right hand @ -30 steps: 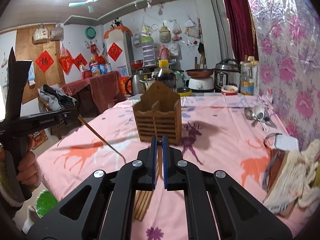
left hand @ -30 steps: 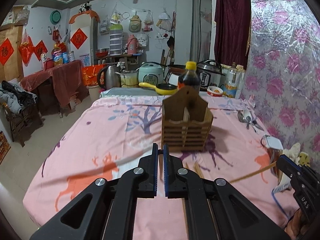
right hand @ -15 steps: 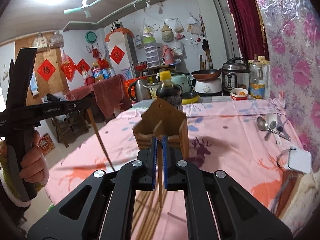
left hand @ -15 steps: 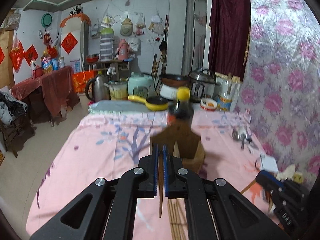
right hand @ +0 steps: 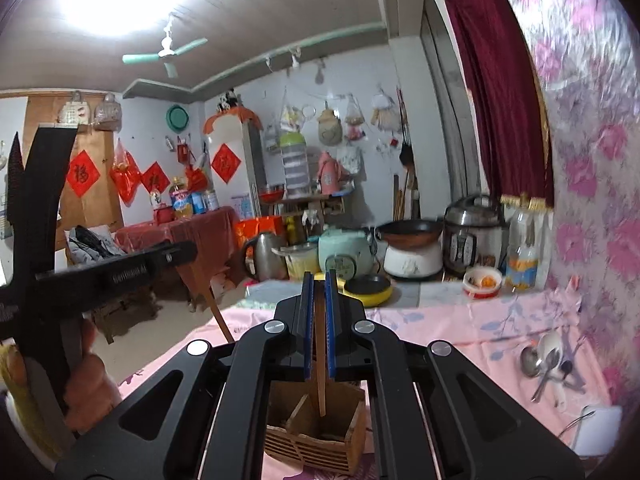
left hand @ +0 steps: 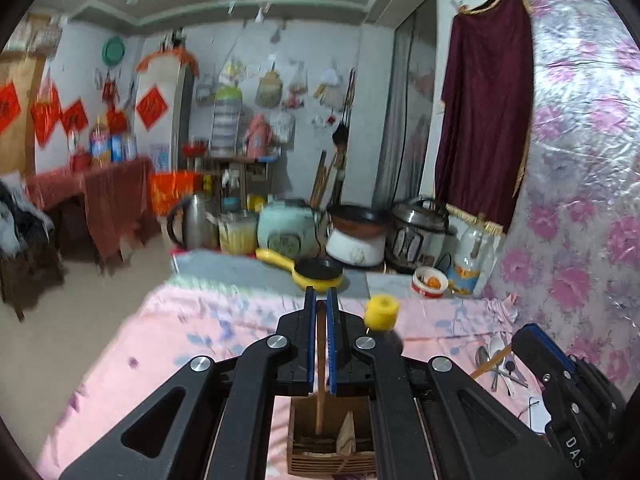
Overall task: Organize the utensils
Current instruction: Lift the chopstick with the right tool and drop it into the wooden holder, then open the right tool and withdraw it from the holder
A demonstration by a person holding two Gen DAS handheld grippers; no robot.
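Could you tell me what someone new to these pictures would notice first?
Each pair of tongs, left and right, is shut on one wooden chopstick that hangs down over the wooden utensil holder standing on the pink tablecloth. The left chopstick points into its left compartment. Spoons lie on the cloth at the right, near the flowered wall.

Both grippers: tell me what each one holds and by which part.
Each holds one wooden chopstick by its upper part: left gripper its chopstick, right gripper its chopstick, tips hanging over the wooden holder.
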